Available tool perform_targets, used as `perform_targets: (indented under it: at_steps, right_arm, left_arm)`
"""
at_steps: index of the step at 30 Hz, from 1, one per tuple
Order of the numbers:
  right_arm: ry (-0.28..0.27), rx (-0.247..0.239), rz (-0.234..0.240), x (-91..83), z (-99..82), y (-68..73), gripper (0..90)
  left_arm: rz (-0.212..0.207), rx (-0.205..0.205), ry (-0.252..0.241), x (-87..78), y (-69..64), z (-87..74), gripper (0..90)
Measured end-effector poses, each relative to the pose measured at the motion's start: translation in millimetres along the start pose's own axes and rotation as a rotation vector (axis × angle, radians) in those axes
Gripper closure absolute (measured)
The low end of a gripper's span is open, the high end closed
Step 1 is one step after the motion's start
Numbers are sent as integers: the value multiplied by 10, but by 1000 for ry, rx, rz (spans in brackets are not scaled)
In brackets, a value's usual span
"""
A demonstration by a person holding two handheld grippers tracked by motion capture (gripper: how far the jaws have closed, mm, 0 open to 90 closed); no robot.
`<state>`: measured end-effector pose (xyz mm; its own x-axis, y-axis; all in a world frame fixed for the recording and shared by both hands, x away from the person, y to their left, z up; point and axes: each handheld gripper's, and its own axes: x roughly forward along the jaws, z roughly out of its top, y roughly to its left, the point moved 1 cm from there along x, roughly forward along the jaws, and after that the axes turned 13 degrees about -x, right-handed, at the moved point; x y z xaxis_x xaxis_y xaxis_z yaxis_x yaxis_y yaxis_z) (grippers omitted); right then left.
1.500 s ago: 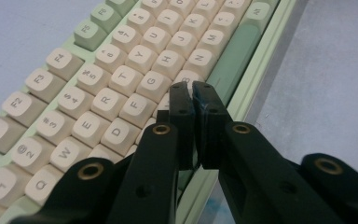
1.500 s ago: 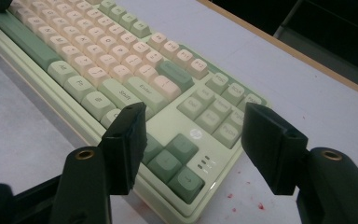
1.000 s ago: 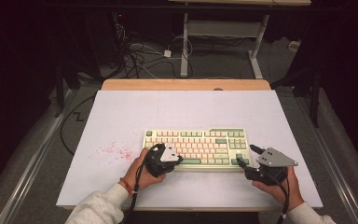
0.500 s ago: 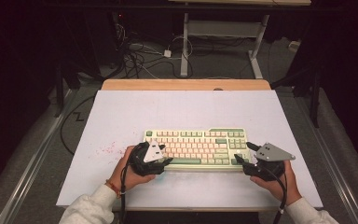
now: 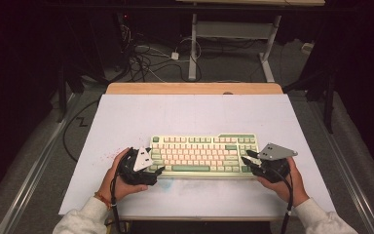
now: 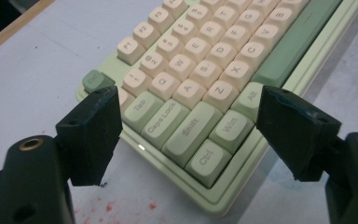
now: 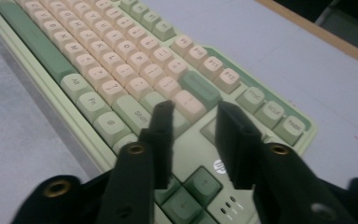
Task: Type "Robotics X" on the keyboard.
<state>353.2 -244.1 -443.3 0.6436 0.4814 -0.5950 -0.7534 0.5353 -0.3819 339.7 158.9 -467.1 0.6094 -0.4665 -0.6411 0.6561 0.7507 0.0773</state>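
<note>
A green and cream keyboard (image 5: pixel 202 152) lies on the white mat (image 5: pixel 190 117) near the person's side. My left gripper (image 5: pixel 158 169) sits at its left end. In the left gripper view the keyboard (image 6: pixel 205 70) shows its Ctrl corner between the jaws of that gripper (image 6: pixel 193 135). They stand wide apart without touching it and have just been opening. My right gripper (image 5: pixel 247 157) reaches over the right end. In the right gripper view its jaws (image 7: pixel 195 114) have just been closing to a narrow gap above the keyboard (image 7: pixel 112 60) near the right Shift key, with nothing gripped.
Red specks (image 5: pixel 108 155) stain the mat by the left hand. The wooden table edge (image 5: pixel 195 88) runs along the far side. Beyond it are floor cables (image 5: pixel 146 58) and a desk leg (image 5: pixel 193 44). A hand in a pale sleeve holds each gripper.
The left gripper has slid left, from over the keys to the keyboard's left end, and its jaws have opened wide. The right gripper's jaws have narrowed and it edged left over the right end.
</note>
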Motion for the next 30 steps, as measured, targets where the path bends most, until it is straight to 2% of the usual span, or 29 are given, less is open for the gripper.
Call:
perform_targets:
  at_steps: [5, 10, 22, 30]
  right_arm:
    - [18, -6, 37, 103, 55, 8, 859]
    - [32, -26, 69, 209, 100, 44, 897]
    - [64, -65, 114, 377, 159, 137, 896]
    - [70, -58, 120, 404, 126, 143, 900]
  left_arm:
    - [6, -14, 0, -26, 28, -38, 196]
    - [6, -24, 4, -41, 48, -73, 187]
    - [9, -27, 9, -74, 55, -93, 188]
    - [0, -41, -5, -116, 51, -60, 197]
